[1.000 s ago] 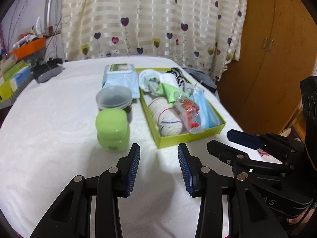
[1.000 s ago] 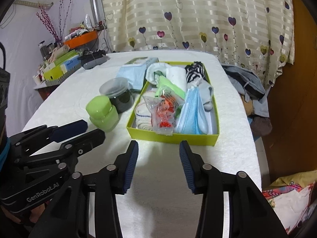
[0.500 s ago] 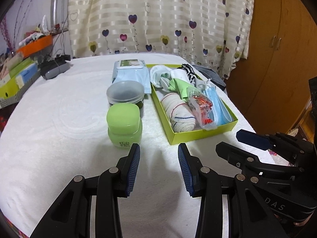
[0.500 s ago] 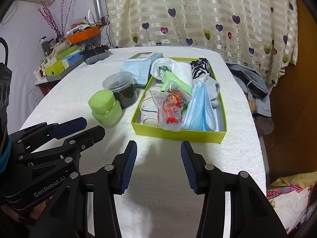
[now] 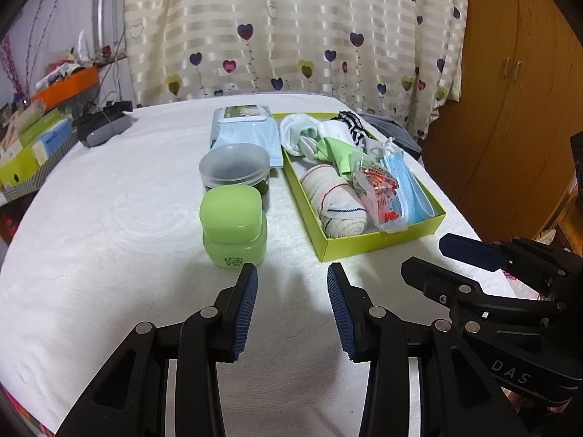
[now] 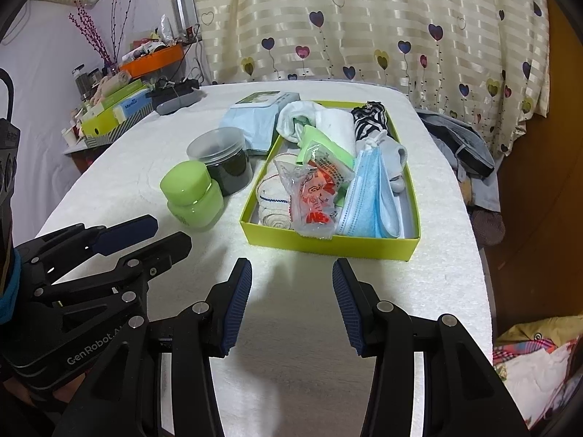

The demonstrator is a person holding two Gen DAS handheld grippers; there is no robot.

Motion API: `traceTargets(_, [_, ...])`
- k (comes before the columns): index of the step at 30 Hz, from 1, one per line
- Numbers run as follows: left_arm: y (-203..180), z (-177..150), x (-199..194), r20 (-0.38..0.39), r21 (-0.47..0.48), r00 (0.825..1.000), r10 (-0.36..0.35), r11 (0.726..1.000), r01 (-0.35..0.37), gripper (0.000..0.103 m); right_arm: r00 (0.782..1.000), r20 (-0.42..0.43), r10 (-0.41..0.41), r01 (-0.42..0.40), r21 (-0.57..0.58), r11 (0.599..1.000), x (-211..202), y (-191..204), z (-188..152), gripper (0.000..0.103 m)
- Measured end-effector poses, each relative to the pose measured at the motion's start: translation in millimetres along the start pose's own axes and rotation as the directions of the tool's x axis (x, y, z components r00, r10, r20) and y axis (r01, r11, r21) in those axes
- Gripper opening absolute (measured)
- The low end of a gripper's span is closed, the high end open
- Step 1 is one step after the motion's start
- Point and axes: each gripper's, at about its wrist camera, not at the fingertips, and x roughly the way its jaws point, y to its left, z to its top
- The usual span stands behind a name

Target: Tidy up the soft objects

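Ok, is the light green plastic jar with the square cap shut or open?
Shut. The light green plastic jar stands upright on the white tablecloth, square cap seated squarely on top.

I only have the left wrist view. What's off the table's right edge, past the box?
Observer: A heap of grey clothing lies just past that edge, beside the green box.
Operator: Anything lower down on that side?
Observer: Yes, a patterned cloth pile in the bottom right corner, below table level.
Operator: Does the left gripper carry a marking I can't see?
Observer: The left gripper has "GenRobot" lettering on its side; its jaws are open and hold nothing.
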Motion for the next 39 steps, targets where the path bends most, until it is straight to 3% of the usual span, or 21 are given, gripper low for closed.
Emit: traceTargets(39, [4.3,1.6,9.0,-0.032,0.005,0.999,0.003,1.000,-0.002,0.039,1.000,-0.014,0.001,-0.001,-0.001,1.000,7.2,-0.9,0.4,0.048])
